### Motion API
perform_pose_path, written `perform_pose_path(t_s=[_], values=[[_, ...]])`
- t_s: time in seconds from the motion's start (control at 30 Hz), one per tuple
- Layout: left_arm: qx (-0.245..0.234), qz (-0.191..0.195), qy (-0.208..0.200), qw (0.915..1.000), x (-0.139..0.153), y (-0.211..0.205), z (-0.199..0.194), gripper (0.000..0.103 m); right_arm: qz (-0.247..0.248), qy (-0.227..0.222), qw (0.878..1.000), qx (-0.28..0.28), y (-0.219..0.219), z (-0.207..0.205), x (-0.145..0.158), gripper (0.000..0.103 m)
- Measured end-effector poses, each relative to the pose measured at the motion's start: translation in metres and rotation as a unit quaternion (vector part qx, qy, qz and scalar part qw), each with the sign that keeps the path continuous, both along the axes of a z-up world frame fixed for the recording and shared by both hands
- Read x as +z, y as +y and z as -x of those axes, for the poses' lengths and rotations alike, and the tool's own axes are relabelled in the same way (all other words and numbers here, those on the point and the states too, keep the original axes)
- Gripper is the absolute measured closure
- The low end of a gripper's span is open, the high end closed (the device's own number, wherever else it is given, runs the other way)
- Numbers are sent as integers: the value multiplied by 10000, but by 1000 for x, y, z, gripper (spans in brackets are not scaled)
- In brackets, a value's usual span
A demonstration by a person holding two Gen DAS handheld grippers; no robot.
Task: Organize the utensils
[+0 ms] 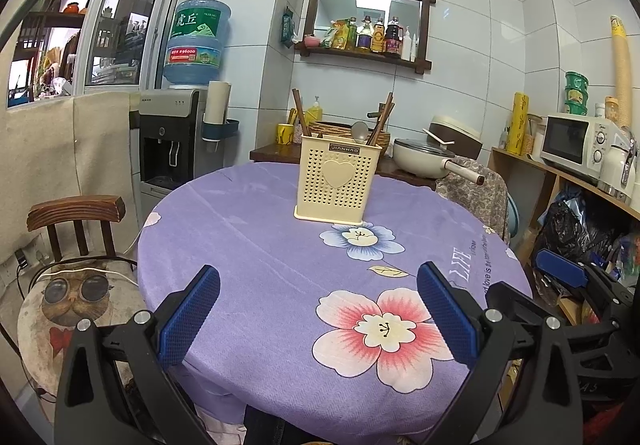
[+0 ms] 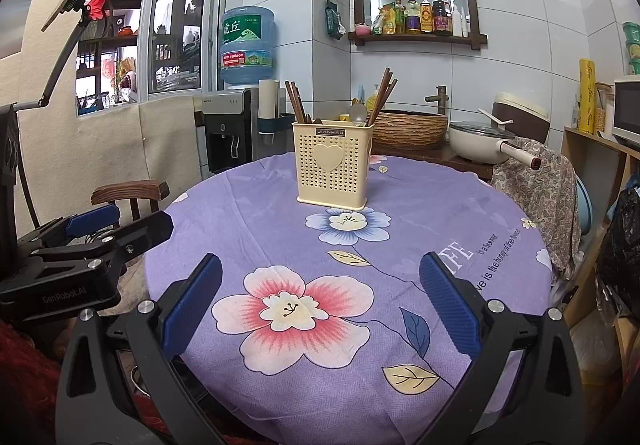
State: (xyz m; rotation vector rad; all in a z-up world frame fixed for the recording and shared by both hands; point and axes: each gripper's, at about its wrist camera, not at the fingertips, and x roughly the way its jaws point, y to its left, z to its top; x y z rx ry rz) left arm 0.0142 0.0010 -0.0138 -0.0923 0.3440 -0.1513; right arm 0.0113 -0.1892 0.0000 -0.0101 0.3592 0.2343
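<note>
i think my job looks almost done, or maybe all done. i see no spoon or stick lying loose on the purple tablecloth (image 1: 256,245). the yellow holder (image 1: 336,181) stands up straight on the far half of the round table, just behind a blue flower print. inside it i see brown chopsticks (image 2: 296,99) leaning at the left side, more chopsticks (image 2: 382,97) leaning at the right side, and a silver spoon (image 2: 357,113) poking up between them. there may be more low down inside, but i cannot tell. my left tongs (image 1: 318,309) are wide open and hold nothing. my right tongs (image 2: 320,309) are wide open too, with nothing in them. both hang over the near edge of the table, well apart from the holder. i guess nothing is left to pick up here.
</note>
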Motion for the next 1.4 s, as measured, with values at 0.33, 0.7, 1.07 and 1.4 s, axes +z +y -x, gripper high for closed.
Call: perform_pose_path(t_s=[0.33,0.7,1.07,1.4], values=[[30,1,-10,10000,0,1,0,6,13,-13,10000,-18,0,0,0,6],[41,5,-5,10000,0,2,1,6,38,-58,10000,-67,-2,1,1,6],[41,8,7,10000,1,2,0,6,35,-37,10000,-45,-2,2,1,6],[52,8,10,10000,0,3,2,6,35,-23,10000,-30,-3,2,1,6]])
